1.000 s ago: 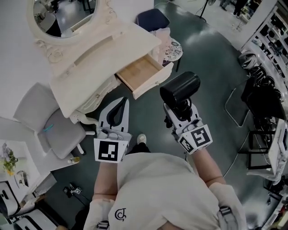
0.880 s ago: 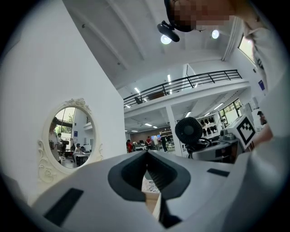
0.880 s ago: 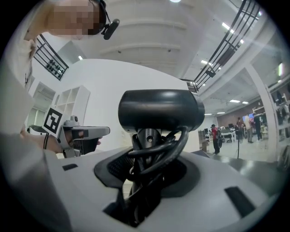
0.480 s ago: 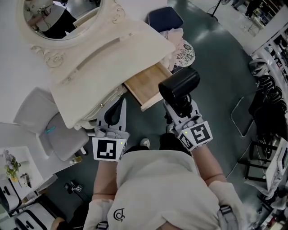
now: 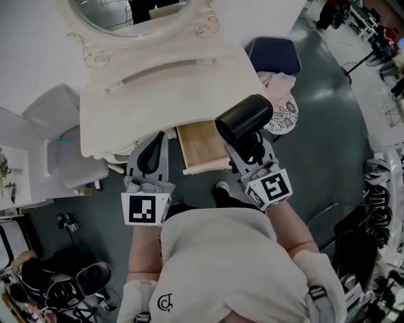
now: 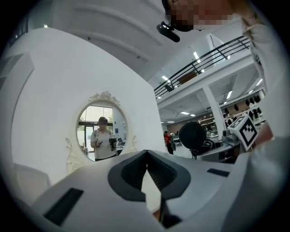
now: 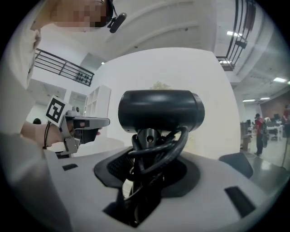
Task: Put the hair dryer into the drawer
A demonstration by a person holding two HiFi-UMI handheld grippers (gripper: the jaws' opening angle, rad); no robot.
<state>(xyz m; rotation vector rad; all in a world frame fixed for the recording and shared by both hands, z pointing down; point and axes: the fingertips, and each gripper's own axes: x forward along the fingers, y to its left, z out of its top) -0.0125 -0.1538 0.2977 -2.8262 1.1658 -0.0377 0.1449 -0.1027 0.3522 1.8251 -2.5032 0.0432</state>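
The black hair dryer point(image 5: 243, 118) stands upright in my right gripper point(image 5: 249, 145), which is shut on its handle and wound cord. In the right gripper view the dryer's barrel point(image 7: 161, 111) sits crosswise above the jaws. The dryer hangs at the right front corner of the open drawer point(image 5: 199, 144), whose bare wooden bottom shows. My left gripper point(image 5: 156, 140) is shut with nothing in it, just left of the drawer under the cream dressing table point(image 5: 164, 94). In the left gripper view its jaws point(image 6: 146, 155) meet at the tips and the dryer point(image 6: 194, 135) shows at the right.
An oval mirror point(image 5: 132, 12) tops the dressing table. A grey chair point(image 5: 63, 151) stands at the left. A round patterned stool point(image 5: 285, 115) and a navy seat point(image 5: 274, 55) stand right of the drawer. Bags and gear lie on the dark floor at the lower left.
Both grippers have moved in toward the dressing table. The hair dryer, still gripped, has come from out in front of the drawer to its right front corner. The left gripper now flanks the drawer.
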